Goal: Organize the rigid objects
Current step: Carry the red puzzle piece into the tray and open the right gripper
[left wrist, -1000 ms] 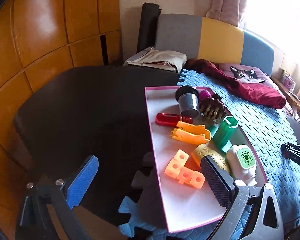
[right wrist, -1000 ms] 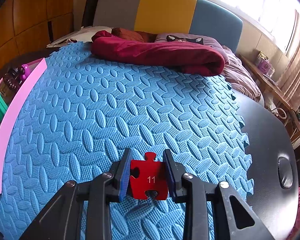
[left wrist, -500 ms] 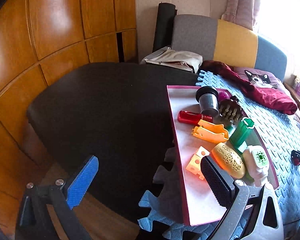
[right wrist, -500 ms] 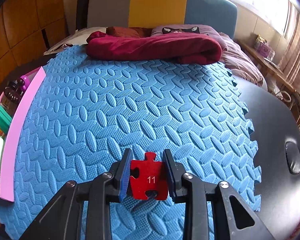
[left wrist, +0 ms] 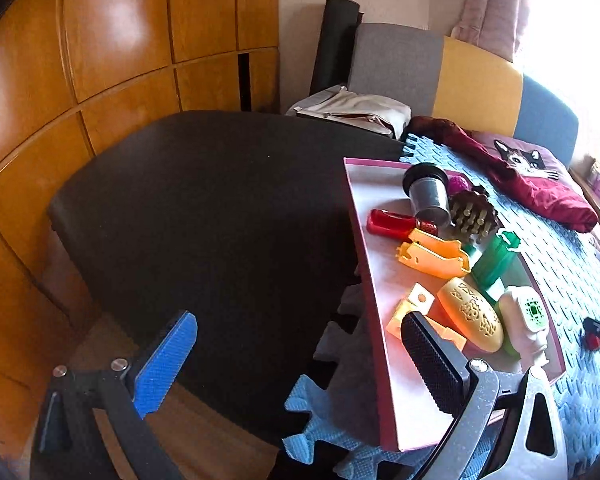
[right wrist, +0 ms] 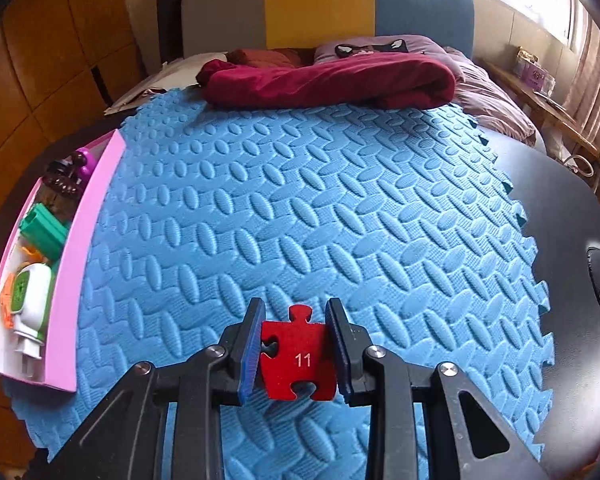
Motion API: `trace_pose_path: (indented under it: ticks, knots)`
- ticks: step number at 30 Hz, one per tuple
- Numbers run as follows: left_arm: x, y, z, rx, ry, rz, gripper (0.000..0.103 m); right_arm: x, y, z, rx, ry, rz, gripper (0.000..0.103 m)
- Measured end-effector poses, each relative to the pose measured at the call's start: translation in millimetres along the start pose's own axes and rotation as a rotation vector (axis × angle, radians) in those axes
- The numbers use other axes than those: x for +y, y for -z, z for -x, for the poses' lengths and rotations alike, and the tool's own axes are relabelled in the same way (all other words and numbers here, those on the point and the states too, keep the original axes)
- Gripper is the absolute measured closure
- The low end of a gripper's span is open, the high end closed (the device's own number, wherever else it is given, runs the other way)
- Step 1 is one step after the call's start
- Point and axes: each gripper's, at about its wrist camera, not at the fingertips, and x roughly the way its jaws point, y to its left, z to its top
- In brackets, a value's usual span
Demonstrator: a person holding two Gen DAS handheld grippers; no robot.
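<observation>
My right gripper [right wrist: 296, 312] is shut on a red puzzle piece [right wrist: 298, 358] marked 11, held above the blue foam mat [right wrist: 300, 208]. A pink tray [left wrist: 380, 280] at the mat's left edge holds several toys: a red bottle [left wrist: 392, 222], an orange clip [left wrist: 434, 256], a green piece [left wrist: 494, 258], a yellow patterned oval [left wrist: 470, 314], a white and green toy [left wrist: 526, 320] and a dark cup [left wrist: 428, 194]. My left gripper [left wrist: 300, 344] is open with nothing between its fingers, near the tray's near left edge. The right gripper [left wrist: 598, 334] shows small at the far right in the left wrist view.
A dark red blanket [right wrist: 328, 80] and a cat cushion [right wrist: 372, 50] lie at the mat's far end. The black table [left wrist: 204, 200] spreads left of the tray, with wooden cabinets [left wrist: 120, 60] beyond. A black table edge [right wrist: 572, 220] lies right of the mat.
The left gripper has drifted left, so the tray now sits further right in its view. The right gripper has shifted with the puzzle piece, bringing more of the tray into its view.
</observation>
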Motion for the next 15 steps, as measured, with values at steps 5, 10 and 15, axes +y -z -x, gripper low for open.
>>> trace_pose_path:
  ticks: [5, 10, 15]
  knots:
    - [6.0, -2.1, -0.6, -0.008, -0.006, 0.020, 0.000, 18.7, 2.6, 15.9, -0.047, -0.055, 0.018, 0.072]
    - [7.6, -2.9, -2.1, -0.005, -0.008, 0.029, 0.000, 63.8, -2.3, 53.9, -0.148, -0.207, 0.099, 0.072]
    - [9.2, -3.1, -1.7, -0.008, -0.011, 0.029, 0.000, 131.9, 0.7, 78.2, -0.204, -0.370, 0.248, 0.072]
